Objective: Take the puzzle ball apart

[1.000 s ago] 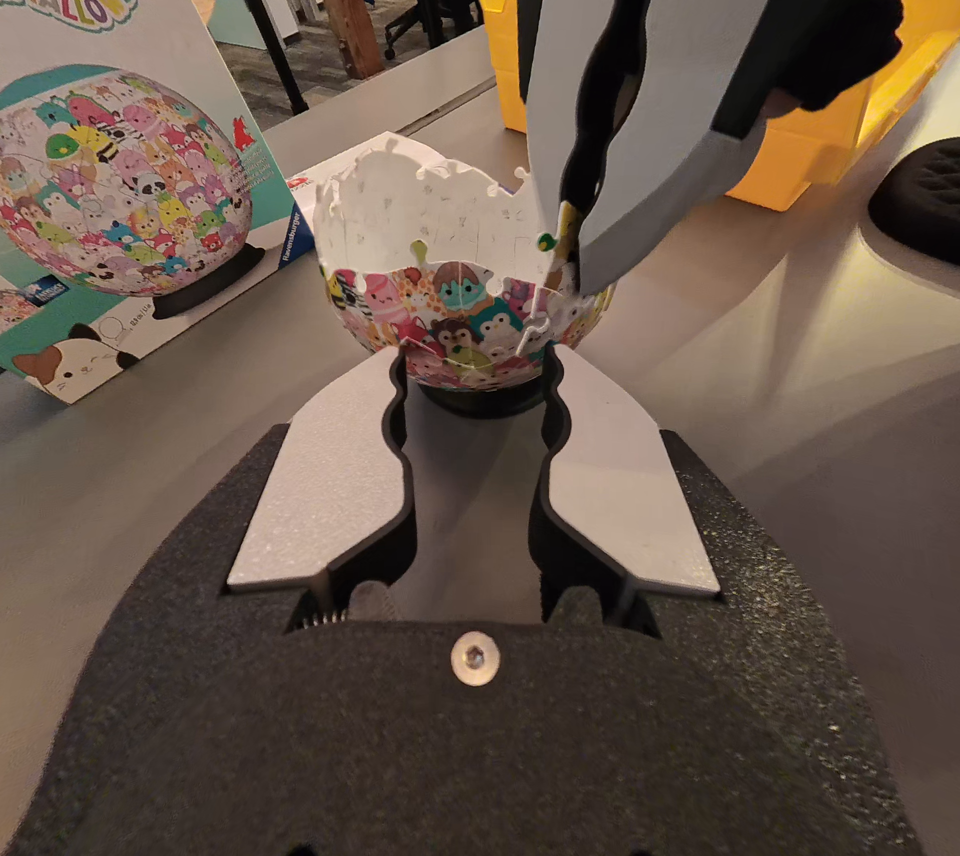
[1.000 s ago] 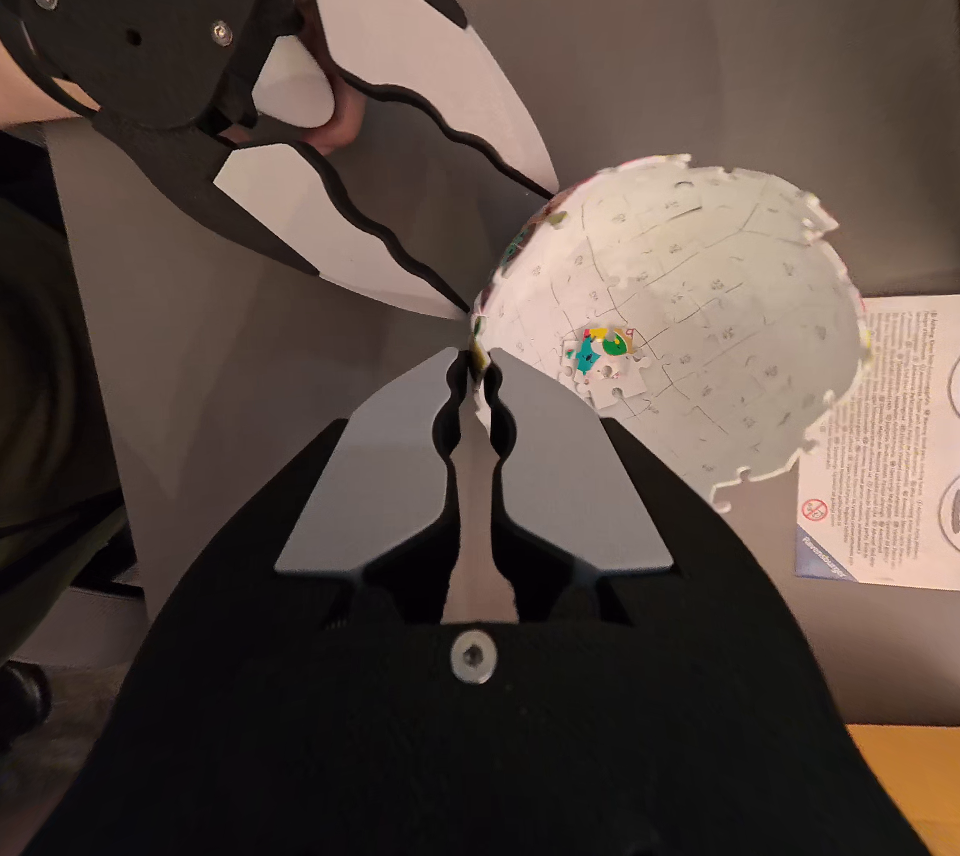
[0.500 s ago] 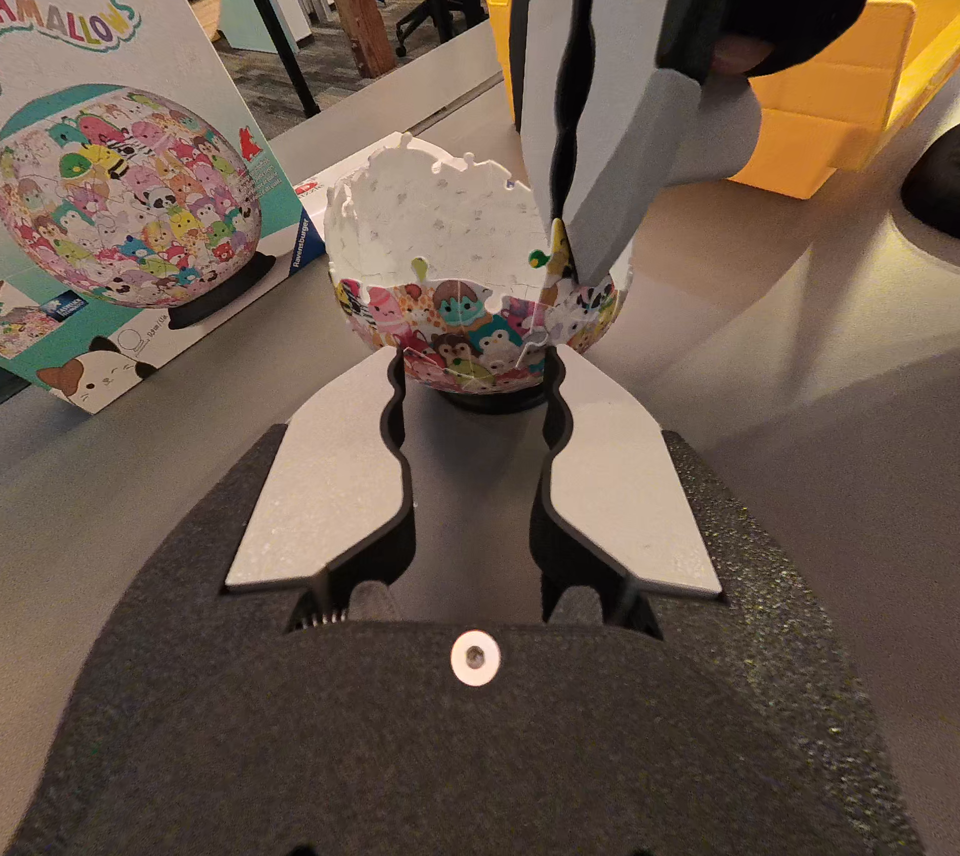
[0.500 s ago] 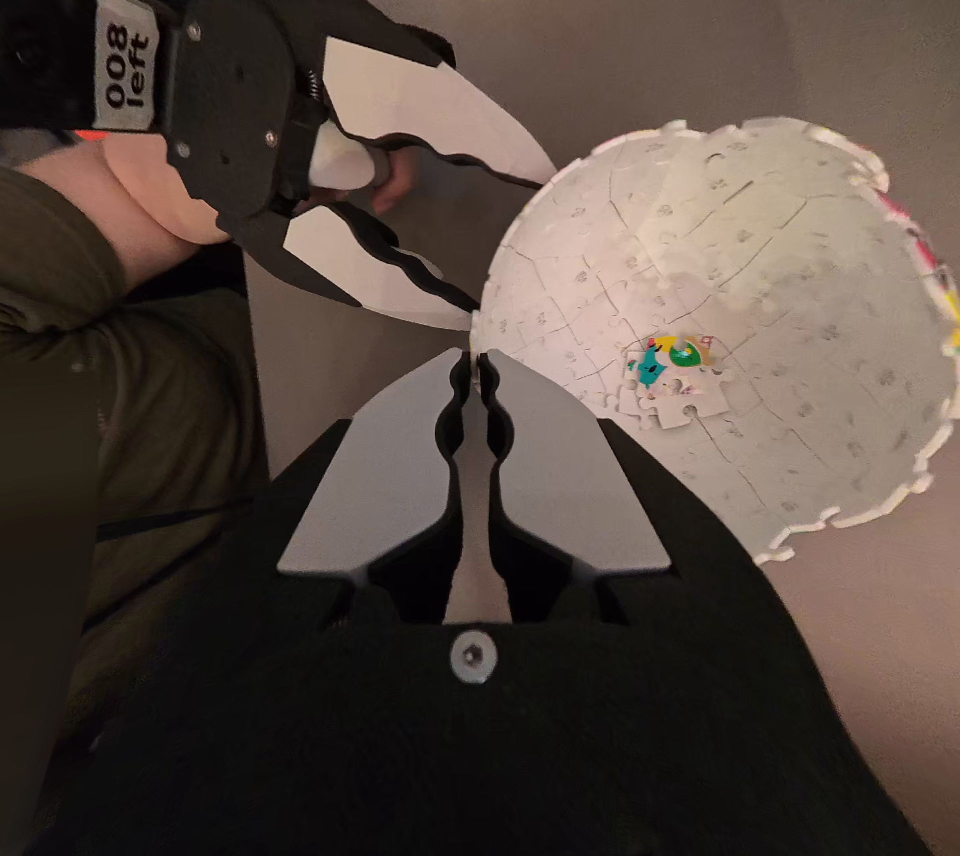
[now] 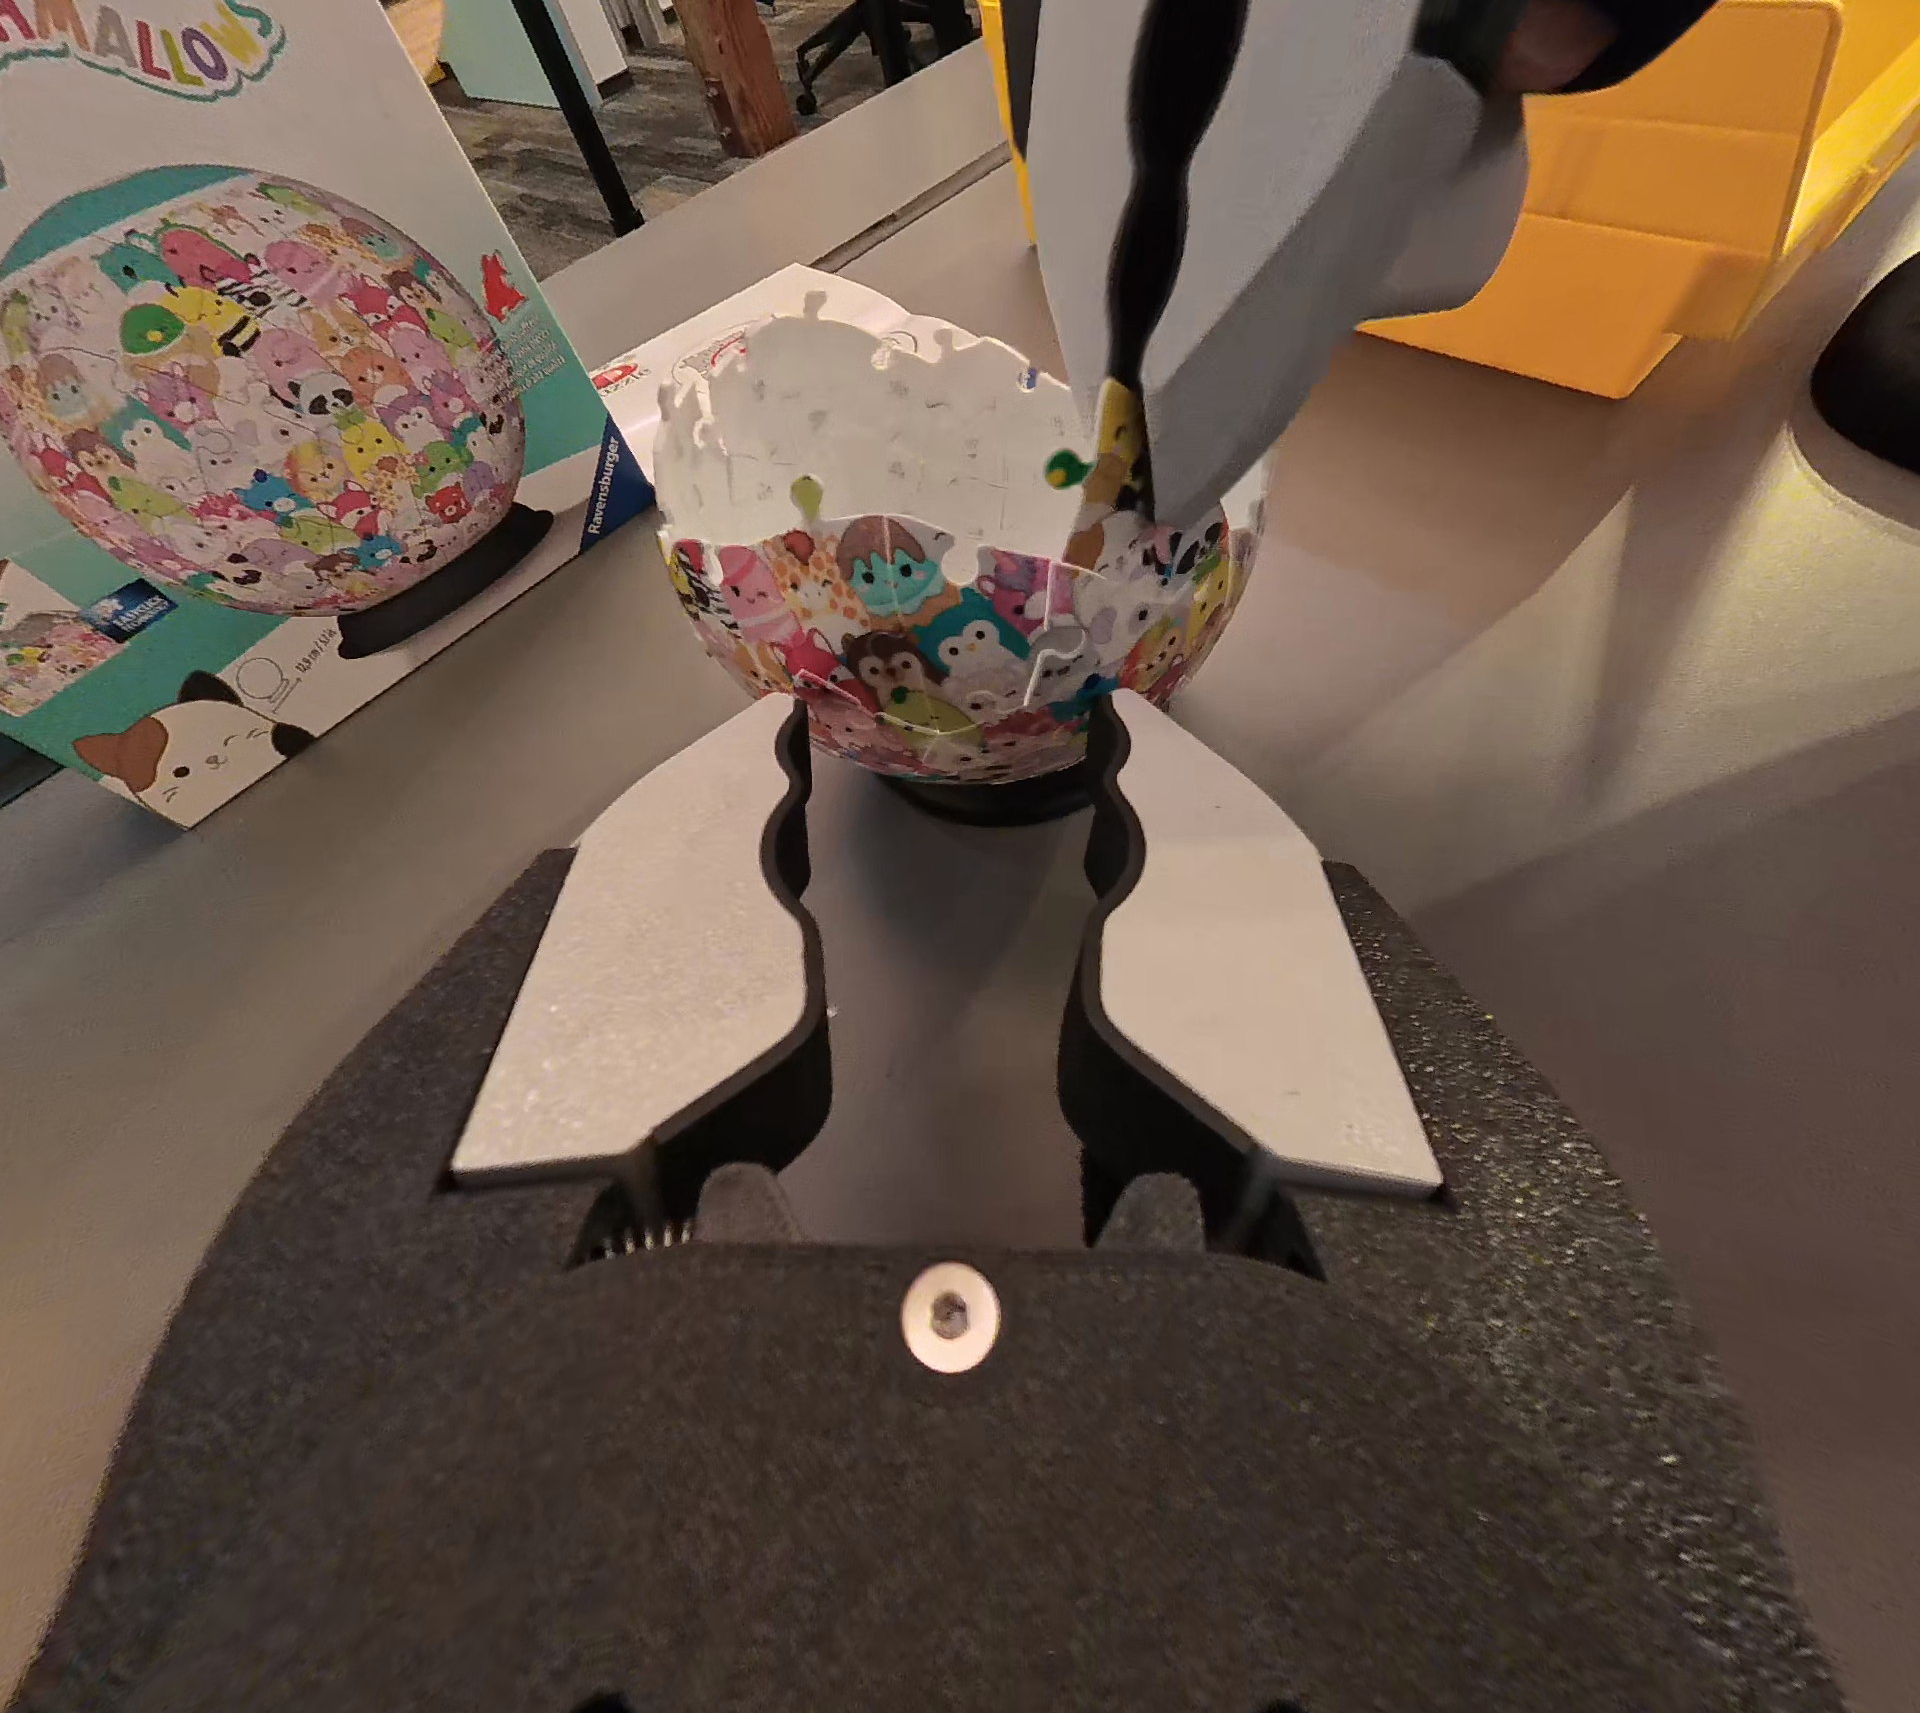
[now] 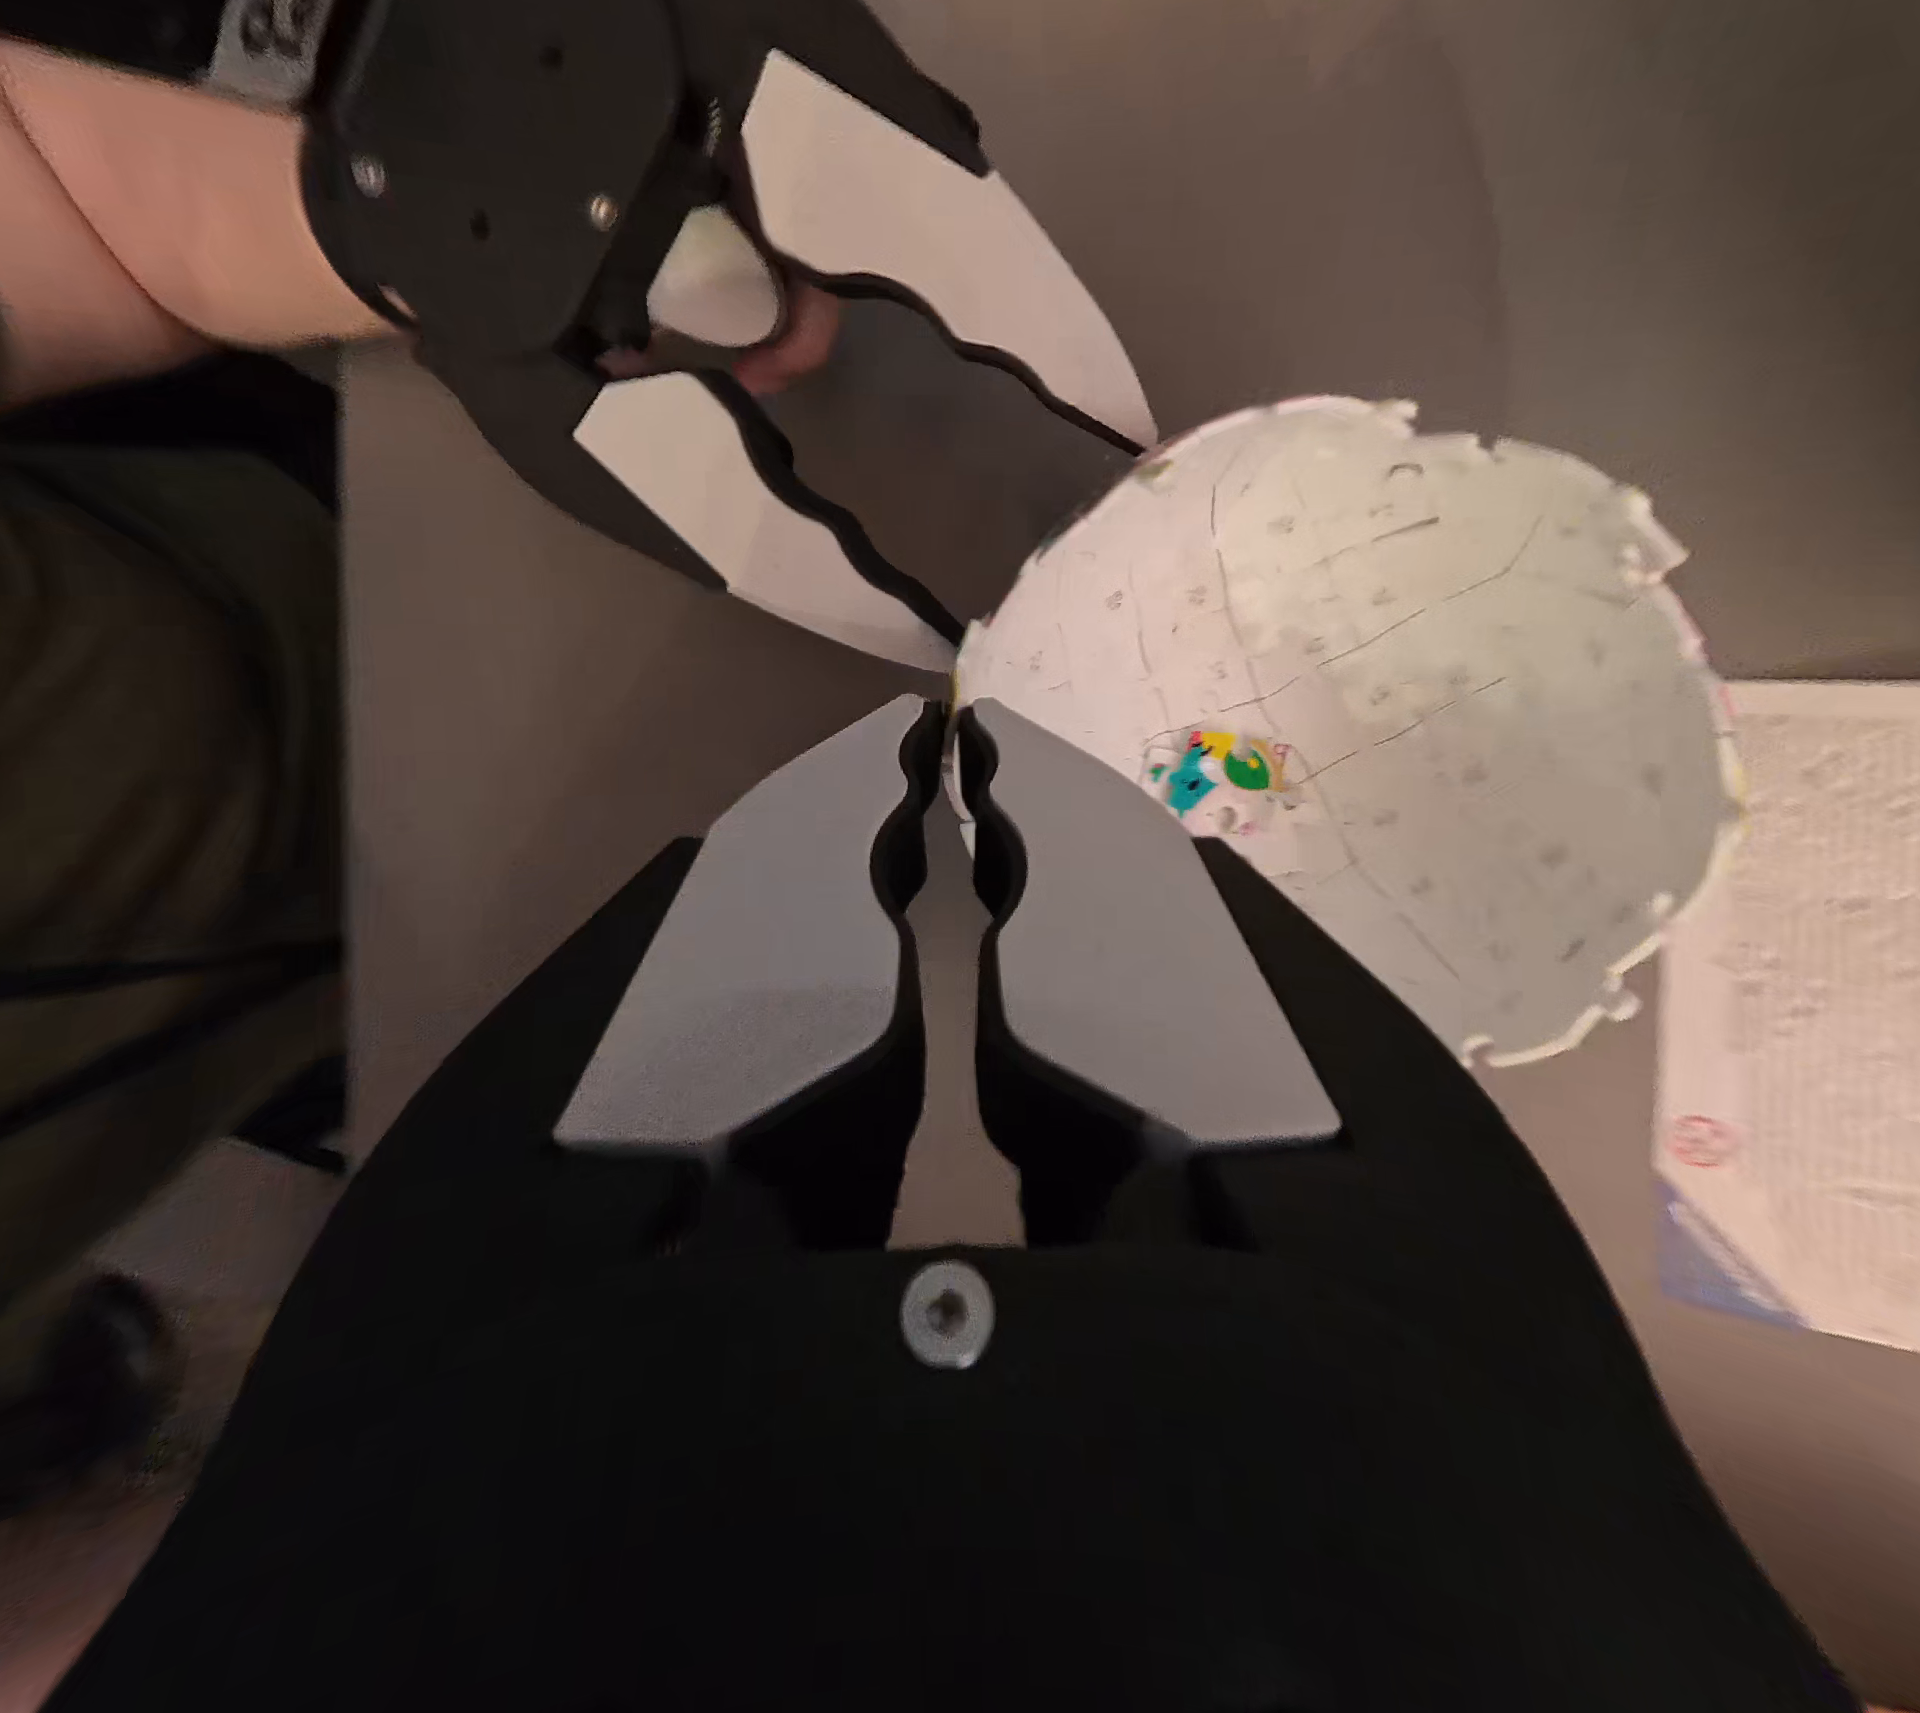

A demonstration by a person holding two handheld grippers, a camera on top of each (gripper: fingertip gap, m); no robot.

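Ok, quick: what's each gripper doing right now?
Left gripper: open, fingertips either side of the colourful half puzzle ball, not clamped.
Right gripper: shut on a rim piece of that ball.

**Matt foam, smooth plates and printed card around a half-open puzzle ball**

The left gripper (image 5: 951, 707) has a coarse, grainy black body with a foam-like look, smooth matt grey finger plates and one bright metal screw. The puzzle ball (image 5: 935, 624) shows a glossy, colour-printed outer skin and a plain, matt white inside (image 6: 1403, 676) that looks like plastic. Under the ball sits a smooth black stand (image 5: 982, 796). Left of the ball, the puzzle box (image 5: 260, 375) is printed cardboard with a slight sheen. Behind the ball lies a white paper leaflet (image 6: 1818, 988). The grey table (image 5: 1558, 728) is smooth with a soft sheen. Behind-right of the ball, the yellow bin (image 5: 1683, 188) looks like smooth plastic.
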